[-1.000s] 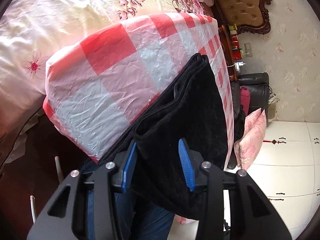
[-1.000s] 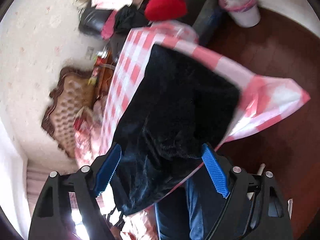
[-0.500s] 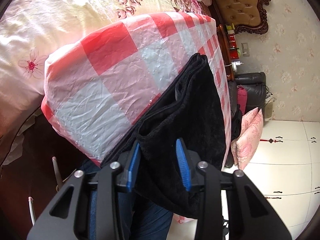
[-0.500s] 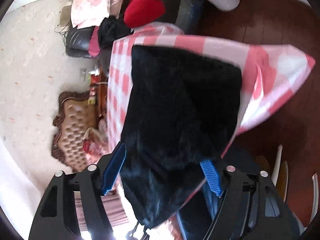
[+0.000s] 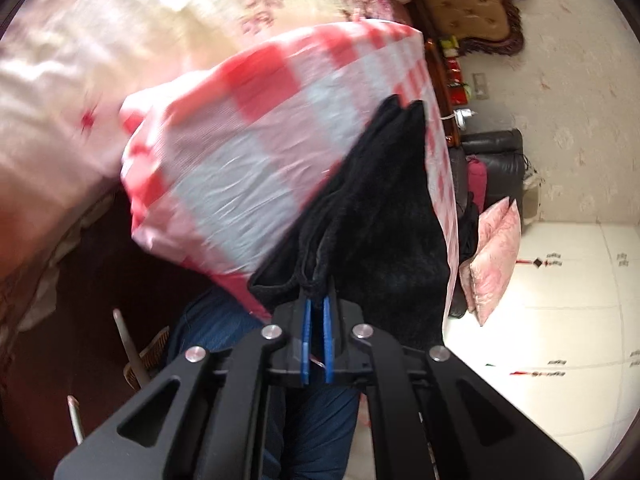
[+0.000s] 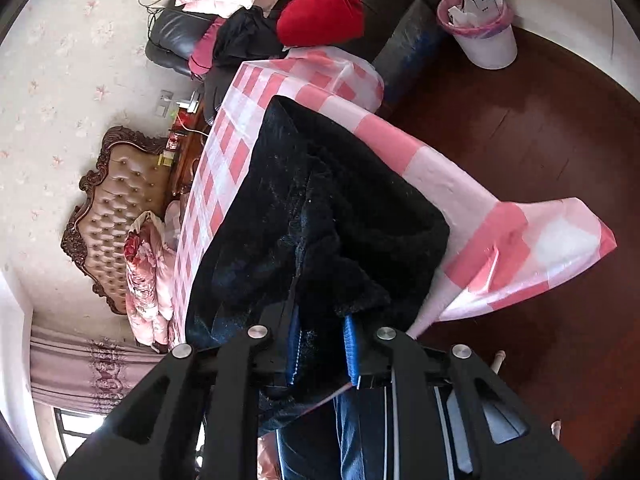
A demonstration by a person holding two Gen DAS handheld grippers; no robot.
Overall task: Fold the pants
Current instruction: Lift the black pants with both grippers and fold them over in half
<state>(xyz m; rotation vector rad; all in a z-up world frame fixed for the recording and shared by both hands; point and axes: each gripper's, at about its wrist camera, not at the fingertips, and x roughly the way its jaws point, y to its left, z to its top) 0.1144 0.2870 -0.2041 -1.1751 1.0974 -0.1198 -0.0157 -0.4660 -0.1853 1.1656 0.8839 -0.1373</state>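
Note:
Black fleece pants (image 5: 384,220) lie folded on a table under a red-and-white checked cloth (image 5: 240,160), their near end hanging over the edge towards me. My left gripper (image 5: 318,300) is shut on the thin near-left edge of the pants, blue pads almost touching. In the right wrist view the pants (image 6: 320,208) spread over the checked cloth (image 6: 500,232). My right gripper (image 6: 322,320) has its jaws closing on a thick bunch of the near-right edge, with the fabric filling the gap between the blue pads.
A bed with a floral quilt (image 5: 120,40) and a tufted headboard (image 6: 120,200) lies past the table. A black sofa holds a red cushion (image 6: 324,14) and dark clothes. A white bin (image 6: 484,28) stands on the wood floor. A person's blue jeans (image 5: 312,420) are below the grippers.
Both grippers have closed from wide open onto the near end of the pants. The left gripper moved in onto the edge and its view shifted; the right sank slightly.

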